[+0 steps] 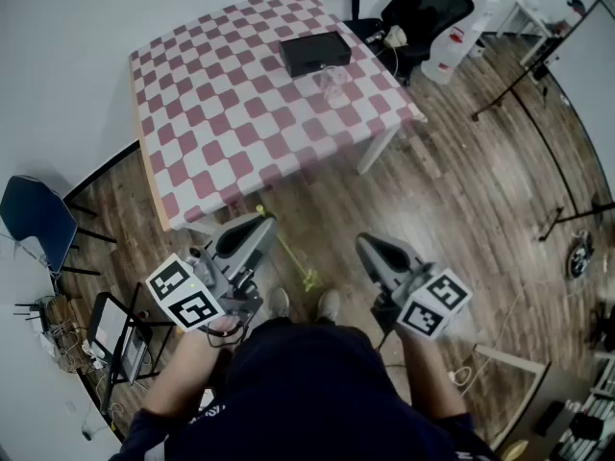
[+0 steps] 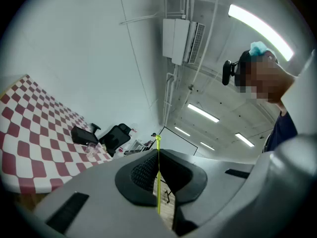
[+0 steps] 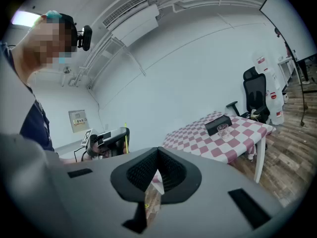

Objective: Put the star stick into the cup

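Note:
The star stick [image 1: 286, 250] is a thin yellow-green rod. My left gripper [image 1: 258, 230] is shut on it, above the wooden floor in front of the table. In the left gripper view the star stick [image 2: 158, 182] stands upright between the closed jaws, its star tip on top. The clear cup [image 1: 334, 83] stands on the checkered table [image 1: 231, 133], beside a black box [image 1: 315, 53]. My right gripper [image 1: 369, 247] is shut and holds nothing; its own view shows the cup [image 3: 223, 130] far off and the left gripper [image 3: 111, 138] with the stick.
A black office chair [image 1: 423, 8] and white bottles [image 1: 456, 41] stand past the table's far right corner. A blue chair [image 1: 38, 214] and a small stand with cables [image 1: 110, 339] are at the left. Tripod legs [image 1: 567, 219] stand on the floor at the right.

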